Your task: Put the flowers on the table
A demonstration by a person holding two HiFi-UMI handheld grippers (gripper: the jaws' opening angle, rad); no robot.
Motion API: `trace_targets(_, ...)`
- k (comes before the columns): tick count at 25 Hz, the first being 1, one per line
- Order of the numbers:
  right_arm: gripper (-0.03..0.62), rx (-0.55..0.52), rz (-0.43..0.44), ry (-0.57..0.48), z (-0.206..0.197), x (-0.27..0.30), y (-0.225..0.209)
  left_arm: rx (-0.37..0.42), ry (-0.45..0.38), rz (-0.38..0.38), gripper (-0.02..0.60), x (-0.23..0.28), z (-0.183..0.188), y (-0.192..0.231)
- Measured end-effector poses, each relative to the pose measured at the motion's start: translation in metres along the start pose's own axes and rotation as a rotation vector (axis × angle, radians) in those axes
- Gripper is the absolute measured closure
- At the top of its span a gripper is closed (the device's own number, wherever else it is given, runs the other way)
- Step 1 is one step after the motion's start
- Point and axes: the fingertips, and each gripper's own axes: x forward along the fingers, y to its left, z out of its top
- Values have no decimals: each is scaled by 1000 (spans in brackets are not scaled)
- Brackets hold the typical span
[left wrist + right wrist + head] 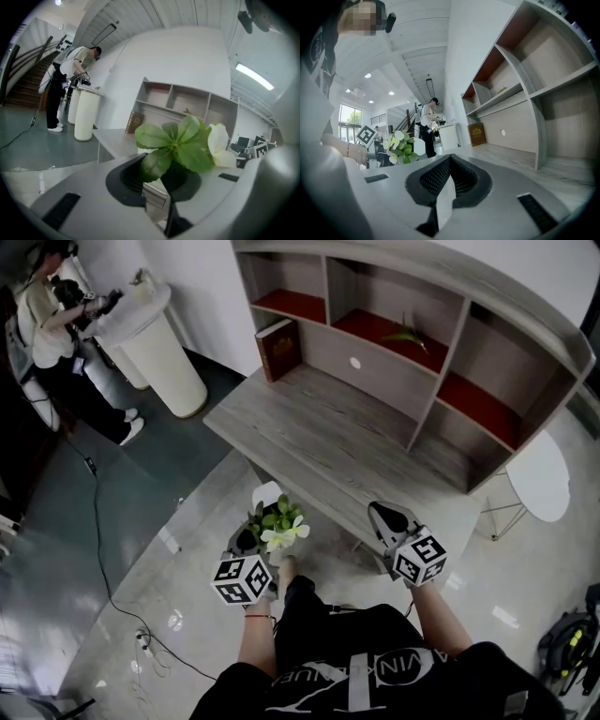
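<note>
Green-leaved white flowers [180, 145] sit clamped in left tongs [161, 182].

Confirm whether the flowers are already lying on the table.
No: the flowers are clamped in the left gripper, held over the floor short of the table.

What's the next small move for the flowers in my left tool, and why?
Probably carry the left tool forward over the table: it is shut on the flowers, which are short of the table's near edge, above the floor.
</note>
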Motion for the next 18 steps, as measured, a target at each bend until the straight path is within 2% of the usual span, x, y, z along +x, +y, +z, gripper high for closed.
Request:
trace_targets(5,583,11,-42,10,-1,34,-7,-11,30,-40,512,37,12,30)
trace_targets(18,583,48,-189,26,13,126,-33,-10,138,-213,512,145,50,86)
